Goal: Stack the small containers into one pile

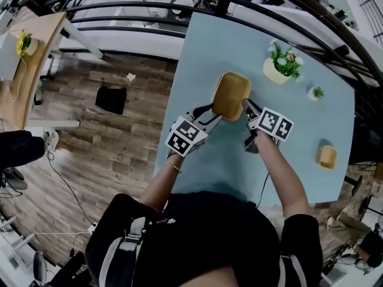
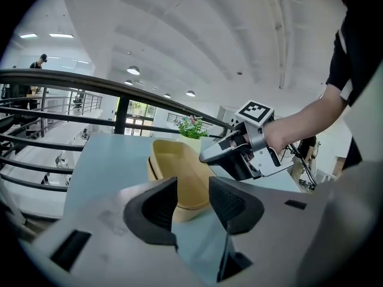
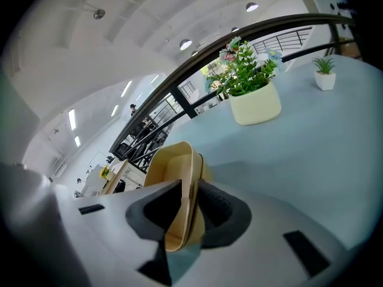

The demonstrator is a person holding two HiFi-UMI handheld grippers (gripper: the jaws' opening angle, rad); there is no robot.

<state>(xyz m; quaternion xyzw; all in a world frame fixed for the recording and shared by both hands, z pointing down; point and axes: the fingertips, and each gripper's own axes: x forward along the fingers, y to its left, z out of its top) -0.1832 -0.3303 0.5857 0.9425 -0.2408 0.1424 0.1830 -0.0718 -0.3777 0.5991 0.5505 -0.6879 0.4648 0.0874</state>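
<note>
One container (image 3: 169, 165) wall sits clamped between the right gripper (image 3: 190, 190) jaws.

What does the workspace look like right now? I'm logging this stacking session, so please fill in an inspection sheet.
Surface: light blue table, no spills seen.
Job's things: tan container pile mid-table, seemingly two nested; one more tan container apart, near the right edge.
Clutter: flower pot and small potted plant on the far side.
Grippers: right claw shut on the pile's wall; left claw open at the pile's near end.
Cables: one cord hangs below the right gripper; another lies on the floor.
Surroundings: black railing, wood floor, wooden desk.
</note>
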